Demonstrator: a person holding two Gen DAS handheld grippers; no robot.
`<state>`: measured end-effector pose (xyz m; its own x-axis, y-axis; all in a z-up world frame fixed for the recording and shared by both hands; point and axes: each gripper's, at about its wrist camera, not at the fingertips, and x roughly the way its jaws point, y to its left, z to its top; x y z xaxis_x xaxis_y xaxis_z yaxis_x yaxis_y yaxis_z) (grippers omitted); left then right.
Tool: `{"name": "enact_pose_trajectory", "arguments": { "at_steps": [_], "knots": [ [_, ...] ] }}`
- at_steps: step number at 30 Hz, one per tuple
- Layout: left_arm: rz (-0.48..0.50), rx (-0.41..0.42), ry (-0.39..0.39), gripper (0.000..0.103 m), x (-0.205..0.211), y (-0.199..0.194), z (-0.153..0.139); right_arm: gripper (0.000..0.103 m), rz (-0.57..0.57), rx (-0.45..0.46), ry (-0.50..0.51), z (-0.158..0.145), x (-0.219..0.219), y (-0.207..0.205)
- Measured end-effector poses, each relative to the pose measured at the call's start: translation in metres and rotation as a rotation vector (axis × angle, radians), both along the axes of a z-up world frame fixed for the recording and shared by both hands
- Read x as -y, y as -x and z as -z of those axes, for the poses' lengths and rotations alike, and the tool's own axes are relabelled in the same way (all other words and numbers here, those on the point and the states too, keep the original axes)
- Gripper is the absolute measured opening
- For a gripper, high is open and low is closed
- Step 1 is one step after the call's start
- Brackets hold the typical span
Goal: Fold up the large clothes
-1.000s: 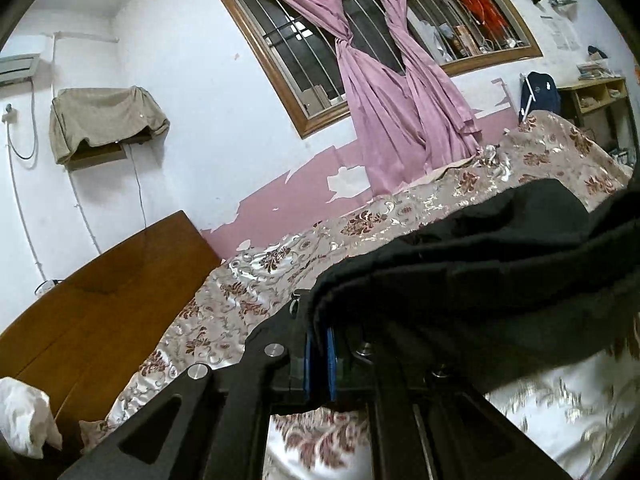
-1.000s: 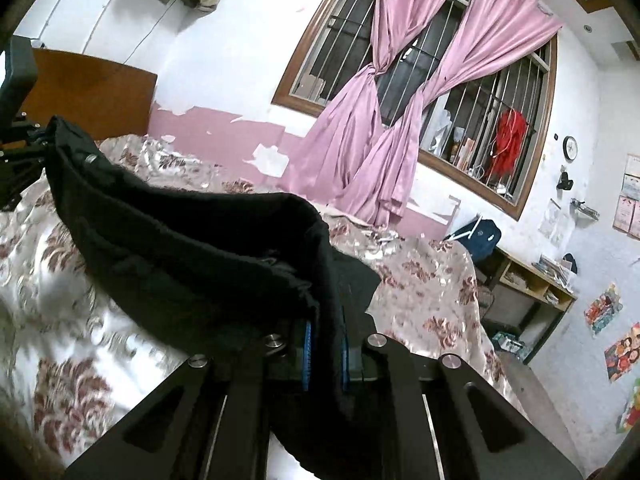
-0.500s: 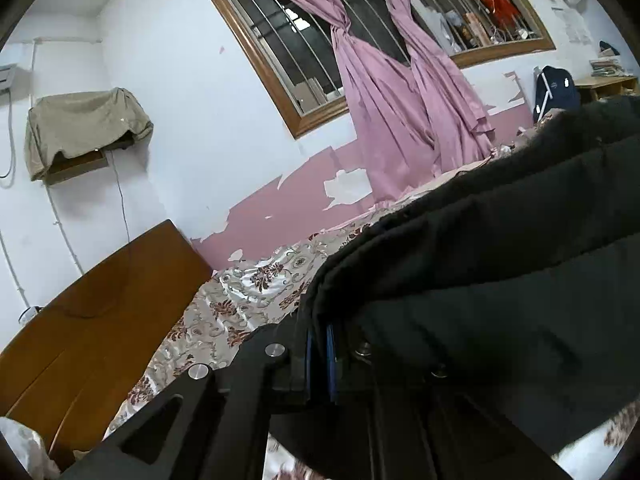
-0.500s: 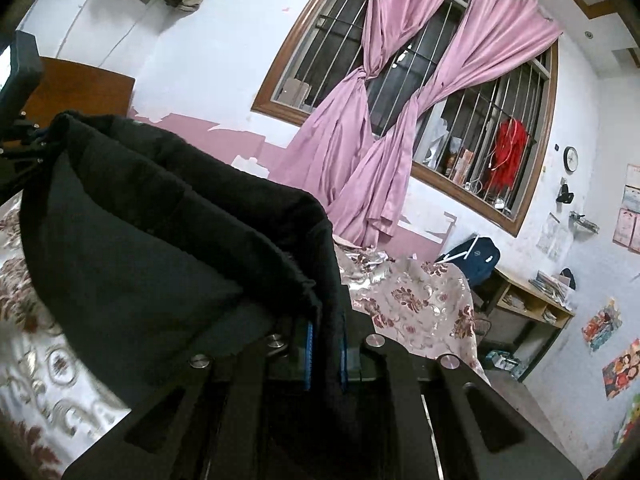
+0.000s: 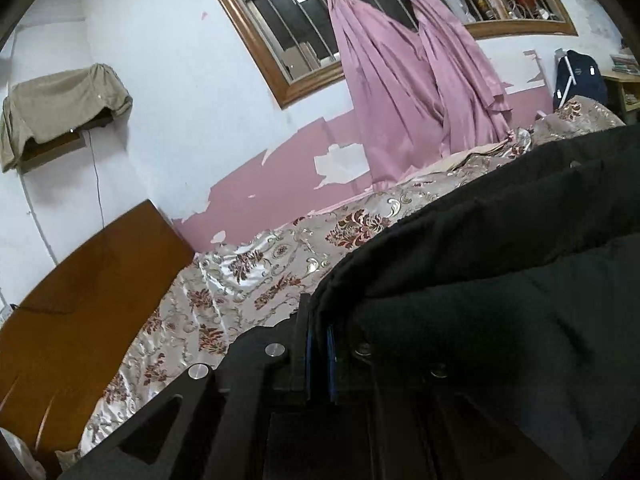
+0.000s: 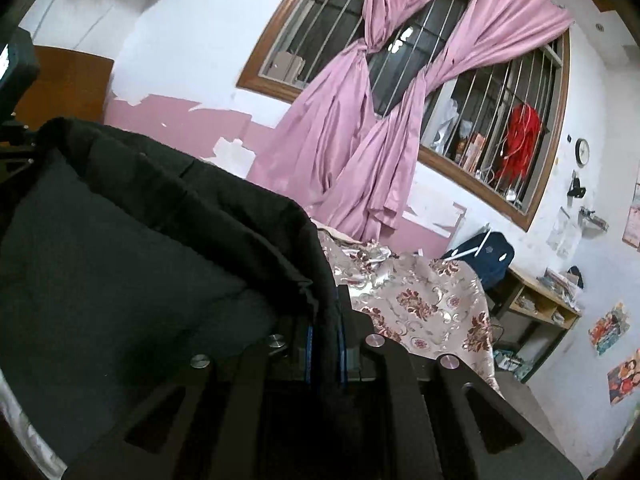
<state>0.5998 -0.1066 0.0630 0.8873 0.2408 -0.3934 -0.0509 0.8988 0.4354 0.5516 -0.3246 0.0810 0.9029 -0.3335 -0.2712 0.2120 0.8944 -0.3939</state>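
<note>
While both grippers (image 5: 320, 354) (image 6: 324, 344) pinch it, black garment (image 6: 132, 264) hangs.

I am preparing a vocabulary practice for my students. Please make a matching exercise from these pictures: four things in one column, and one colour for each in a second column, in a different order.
Things:
1. garment held by both grippers
2. curtains
3. headboard
4. cloth draped on the wall shelf

Colours:
A. beige
B. brown wood
C. black
D. pink

Pairs: 1-C, 2-D, 3-B, 4-A
</note>
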Motion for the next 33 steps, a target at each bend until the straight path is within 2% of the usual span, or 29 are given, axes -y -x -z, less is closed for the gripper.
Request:
{"name": "enact_pose_trajectory", "arguments": {
  "at_steps": [7, 12, 16, 22, 25, 27, 29, 31, 33],
  "knots": [
    [-0.02, -0.057, 0.053, 0.006, 0.001, -0.039, 0.027, 0.007, 0.006, -0.028, 0.043, 0.026, 0.0, -0.049],
    [-0.023, -0.085, 0.075, 0.006, 0.004, -0.054, 0.04, 0.007, 0.022, -0.056, 0.04, 0.044, 0.002, -0.067],
    [-0.023, -0.11, 0.089, 0.006, 0.007, -0.062, 0.048, 0.007, 0.032, -0.071, 0.032, 0.055, 0.005, -0.076],
    [-0.003, -0.146, 0.163, 0.008, -0.001, -0.067, 0.053, 0.007, 0.026, -0.094, 0.003, 0.062, 0.011, -0.076],
    [0.009, -0.177, 0.201, 0.008, -0.006, -0.068, 0.054, 0.011, 0.023, -0.108, -0.006, 0.064, 0.012, -0.076],
    [0.005, -0.203, 0.221, 0.009, -0.009, -0.07, 0.055, 0.018, 0.02, -0.11, -0.01, 0.062, 0.013, -0.075],
    [0.003, -0.22, 0.243, 0.009, -0.012, -0.071, 0.054, 0.044, 0.008, -0.105, -0.023, 0.06, 0.013, -0.072],
    [0.002, -0.228, 0.264, 0.01, -0.014, -0.07, 0.052, 0.053, -0.003, -0.088, -0.034, 0.056, 0.013, -0.067],
    [0.003, -0.237, 0.284, 0.01, -0.016, -0.069, 0.05, 0.056, -0.013, -0.084, -0.037, 0.052, 0.012, -0.062]
  ]
}}
